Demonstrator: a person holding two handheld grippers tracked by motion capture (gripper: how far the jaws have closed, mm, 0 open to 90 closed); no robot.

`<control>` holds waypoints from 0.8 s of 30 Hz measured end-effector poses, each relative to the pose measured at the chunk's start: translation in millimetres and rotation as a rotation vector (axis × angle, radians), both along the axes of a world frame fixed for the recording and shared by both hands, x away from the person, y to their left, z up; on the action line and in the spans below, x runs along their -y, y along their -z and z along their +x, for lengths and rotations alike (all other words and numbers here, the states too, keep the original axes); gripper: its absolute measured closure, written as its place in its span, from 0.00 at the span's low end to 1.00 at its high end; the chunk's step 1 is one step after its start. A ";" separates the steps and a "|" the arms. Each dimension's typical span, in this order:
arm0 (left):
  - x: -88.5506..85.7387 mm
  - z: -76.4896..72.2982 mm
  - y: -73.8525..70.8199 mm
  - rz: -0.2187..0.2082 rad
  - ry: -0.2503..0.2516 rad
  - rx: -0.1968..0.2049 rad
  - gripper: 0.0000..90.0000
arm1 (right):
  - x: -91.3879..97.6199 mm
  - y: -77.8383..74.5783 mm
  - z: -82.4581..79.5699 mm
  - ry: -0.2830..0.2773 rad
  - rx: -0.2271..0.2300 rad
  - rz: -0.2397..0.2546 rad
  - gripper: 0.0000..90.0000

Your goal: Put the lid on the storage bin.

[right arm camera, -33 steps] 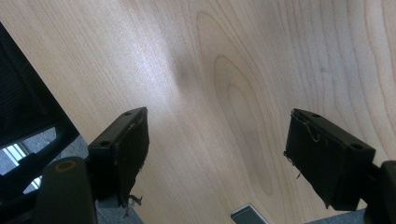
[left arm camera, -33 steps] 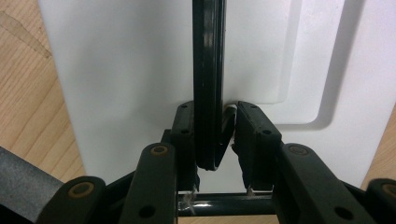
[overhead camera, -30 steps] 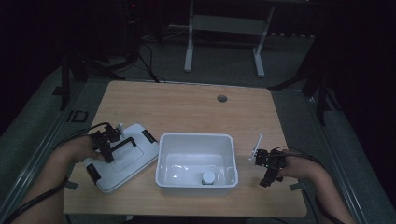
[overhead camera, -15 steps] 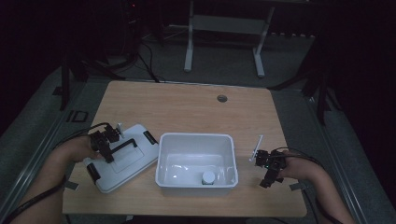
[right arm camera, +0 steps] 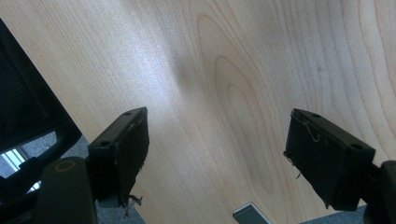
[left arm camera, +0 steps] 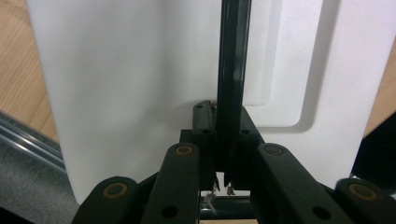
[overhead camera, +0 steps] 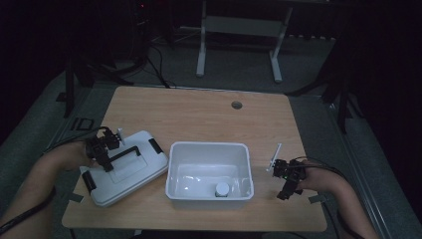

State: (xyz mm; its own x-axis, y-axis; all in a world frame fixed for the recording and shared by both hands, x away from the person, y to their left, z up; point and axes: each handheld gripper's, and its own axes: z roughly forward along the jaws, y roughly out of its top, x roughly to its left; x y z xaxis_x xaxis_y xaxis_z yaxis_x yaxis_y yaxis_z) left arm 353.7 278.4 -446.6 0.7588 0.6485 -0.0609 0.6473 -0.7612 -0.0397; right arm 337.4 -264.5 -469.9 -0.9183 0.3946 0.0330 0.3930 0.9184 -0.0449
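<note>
The left tool clamps the black bar handle of the white plastic lid; the right tool hangs open over the wooden counter.

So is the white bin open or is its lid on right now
Open. The white bin has no cover; its lid lies on the table beside it, with the left gripper closed on the lid's black handle.

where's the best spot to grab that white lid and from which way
By the black handle bar across the top of the white lid, coming from above. The lid lies flat and wide on the table, so its edges give little purchase, while the raised thin bar fits between the jaws. The left tool is already shut on it there.
</note>
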 end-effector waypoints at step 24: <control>-12.5 -28.8 -98.9 -0.032 0.027 0.132 0.93 | -1.7 0.6 -2.3 0.003 -0.010 0.007 0.23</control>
State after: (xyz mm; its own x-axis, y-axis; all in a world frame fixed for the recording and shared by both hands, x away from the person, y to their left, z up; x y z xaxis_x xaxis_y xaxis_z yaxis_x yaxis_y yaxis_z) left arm 324.8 290.9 -347.8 0.7786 0.6272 0.0204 0.6247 -0.7778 0.0690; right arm 335.1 -262.8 -470.5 -0.9169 0.3966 0.0448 0.3949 0.9178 -0.0420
